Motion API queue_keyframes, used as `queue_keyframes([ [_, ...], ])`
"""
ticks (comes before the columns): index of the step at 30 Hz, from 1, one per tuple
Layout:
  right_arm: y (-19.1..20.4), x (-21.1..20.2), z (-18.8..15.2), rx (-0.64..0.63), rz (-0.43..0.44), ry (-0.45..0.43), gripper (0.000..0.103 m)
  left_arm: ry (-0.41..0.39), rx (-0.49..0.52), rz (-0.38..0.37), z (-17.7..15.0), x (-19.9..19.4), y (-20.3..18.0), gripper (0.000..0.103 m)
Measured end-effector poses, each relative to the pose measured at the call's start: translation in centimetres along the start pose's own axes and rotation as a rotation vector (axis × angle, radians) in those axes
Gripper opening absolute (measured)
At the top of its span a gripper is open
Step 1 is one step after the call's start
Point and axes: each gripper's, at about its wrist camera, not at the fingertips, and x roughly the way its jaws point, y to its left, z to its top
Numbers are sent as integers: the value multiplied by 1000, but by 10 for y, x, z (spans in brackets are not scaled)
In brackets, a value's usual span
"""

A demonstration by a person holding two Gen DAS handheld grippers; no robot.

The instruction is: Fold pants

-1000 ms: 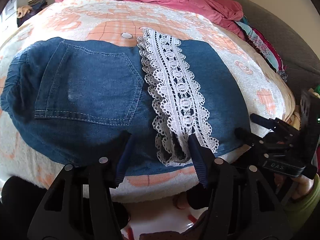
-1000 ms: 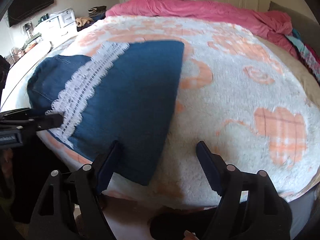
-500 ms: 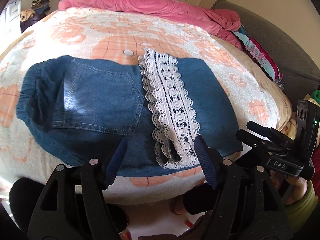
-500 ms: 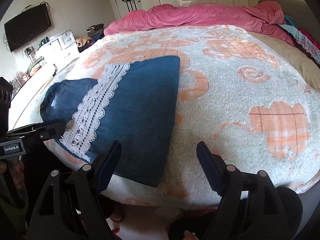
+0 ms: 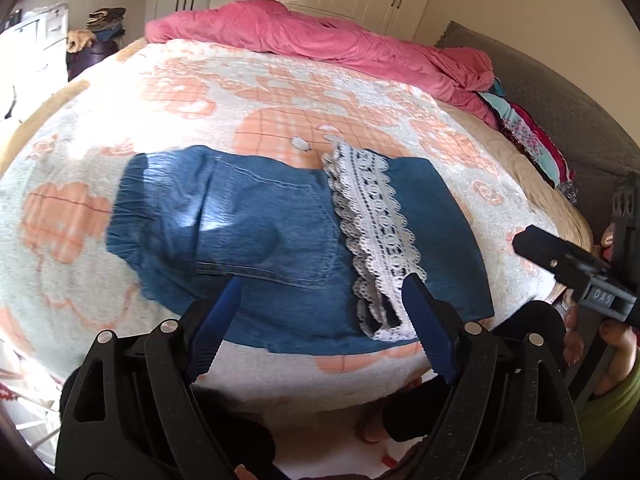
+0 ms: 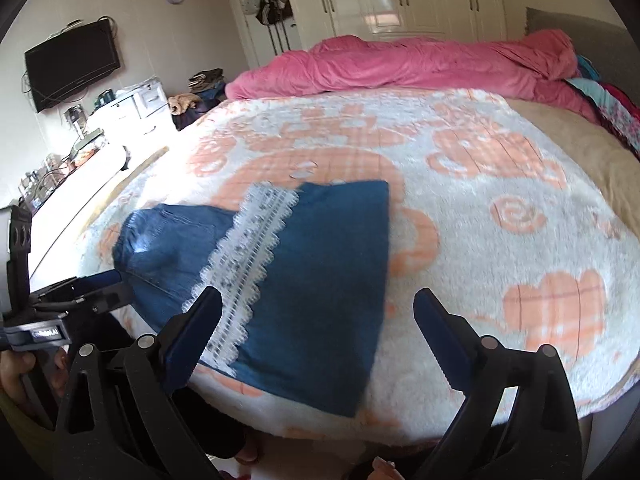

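Looking across the bed's fluffy white blanket with orange patterns (image 5: 168,92), I see the folded blue denim pants (image 5: 280,240) lying in the centre of the frame, near the lower edge. If I pull them closer, they may slide off. The white lace trim strip (image 5: 376,236) could catch on a fingertip. My left gripper (image 5: 320,328) and right gripper (image 6: 320,332) both gape wide, holding nothing.

Bright daylight from left, glare there; fisheye-bent edges, slight blur, perhaps motion
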Motion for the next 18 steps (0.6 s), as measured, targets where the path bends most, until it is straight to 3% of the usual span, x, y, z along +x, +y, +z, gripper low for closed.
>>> queue_keyframes([
  [8, 46, 10, 44, -102, 70, -20, 96, -19, -76, 23, -1, -9, 35, 83],
  [18, 94, 50, 62, -180, 145, 49, 96, -31, -149, 31, -7, -14, 69, 92],
])
